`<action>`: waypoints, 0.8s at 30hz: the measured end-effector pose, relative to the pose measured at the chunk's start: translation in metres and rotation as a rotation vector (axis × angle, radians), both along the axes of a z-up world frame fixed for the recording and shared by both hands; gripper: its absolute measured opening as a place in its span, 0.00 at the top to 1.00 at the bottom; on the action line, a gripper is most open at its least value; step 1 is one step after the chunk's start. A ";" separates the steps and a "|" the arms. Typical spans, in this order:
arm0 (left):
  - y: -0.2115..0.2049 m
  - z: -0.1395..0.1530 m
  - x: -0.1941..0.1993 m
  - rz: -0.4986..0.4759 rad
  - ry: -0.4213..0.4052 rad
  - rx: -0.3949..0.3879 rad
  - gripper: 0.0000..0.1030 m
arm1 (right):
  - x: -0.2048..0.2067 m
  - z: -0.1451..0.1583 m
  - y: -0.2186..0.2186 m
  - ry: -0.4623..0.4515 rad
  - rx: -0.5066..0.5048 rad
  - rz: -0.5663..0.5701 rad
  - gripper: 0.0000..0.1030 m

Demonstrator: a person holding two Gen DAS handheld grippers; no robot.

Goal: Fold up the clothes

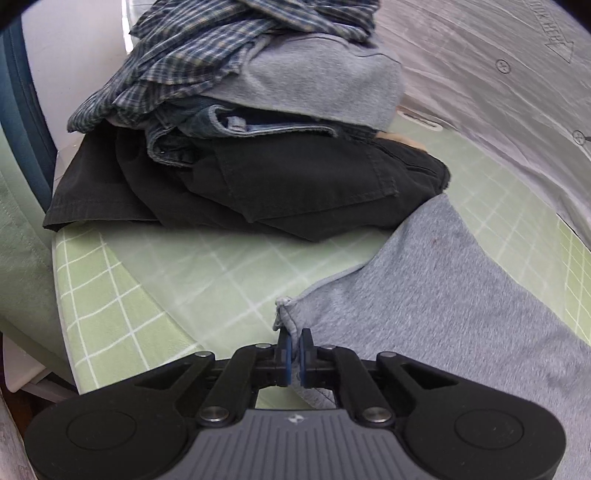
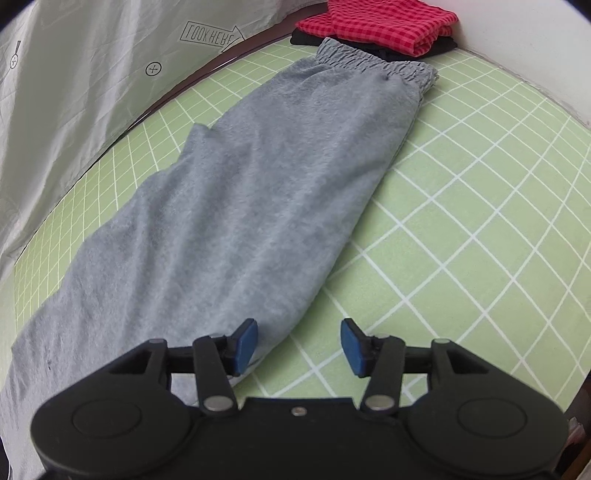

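Pinching grey trousers (image 1: 461, 295) hem, left gripper (image 1: 294, 343) clamped.

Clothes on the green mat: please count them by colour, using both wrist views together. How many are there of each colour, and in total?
Grey: 2, the pants and a grey piece in the pile
Black: 2, black trousers in the pile and a black cloth
Blue: 2, the plaid shirt and the jeans
Red: 1, the red cloth
Total: 7

green grid mat (image 2: 461, 229), grey printed sheet (image 2: 74, 92), white wall (image 2: 535, 37)
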State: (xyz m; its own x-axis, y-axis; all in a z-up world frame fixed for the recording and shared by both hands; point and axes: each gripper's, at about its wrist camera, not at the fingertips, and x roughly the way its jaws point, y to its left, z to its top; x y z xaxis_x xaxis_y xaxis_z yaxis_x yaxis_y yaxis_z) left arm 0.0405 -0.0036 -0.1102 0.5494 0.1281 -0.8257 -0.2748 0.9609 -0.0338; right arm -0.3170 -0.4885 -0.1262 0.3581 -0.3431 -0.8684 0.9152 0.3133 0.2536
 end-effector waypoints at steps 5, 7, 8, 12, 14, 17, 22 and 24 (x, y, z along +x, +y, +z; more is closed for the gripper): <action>0.022 -0.010 0.005 0.076 0.029 -0.063 0.95 | -0.008 0.001 -0.011 -0.036 0.000 -0.052 0.44; 0.022 -0.013 0.004 0.085 0.030 -0.084 0.94 | -0.009 0.002 -0.014 -0.039 0.001 -0.063 0.44; 0.021 -0.014 0.003 0.088 0.030 -0.089 0.94 | -0.009 0.002 -0.016 -0.041 0.002 -0.068 0.44; 0.019 -0.014 0.001 0.099 0.022 -0.119 0.94 | -0.005 0.000 -0.015 -0.034 0.010 -0.057 0.43; 0.016 -0.011 -0.001 0.083 0.008 -0.136 0.94 | -0.001 -0.002 -0.014 -0.029 0.018 -0.039 0.43; 0.005 -0.003 -0.005 0.021 -0.028 -0.156 0.94 | 0.006 -0.004 -0.012 -0.021 0.028 -0.012 0.43; -0.042 0.015 -0.010 -0.168 -0.085 -0.171 0.94 | 0.017 -0.004 -0.009 -0.014 0.020 0.025 0.43; -0.067 0.019 -0.013 -0.266 -0.097 -0.174 0.94 | 0.018 -0.005 -0.009 -0.014 0.019 0.024 0.43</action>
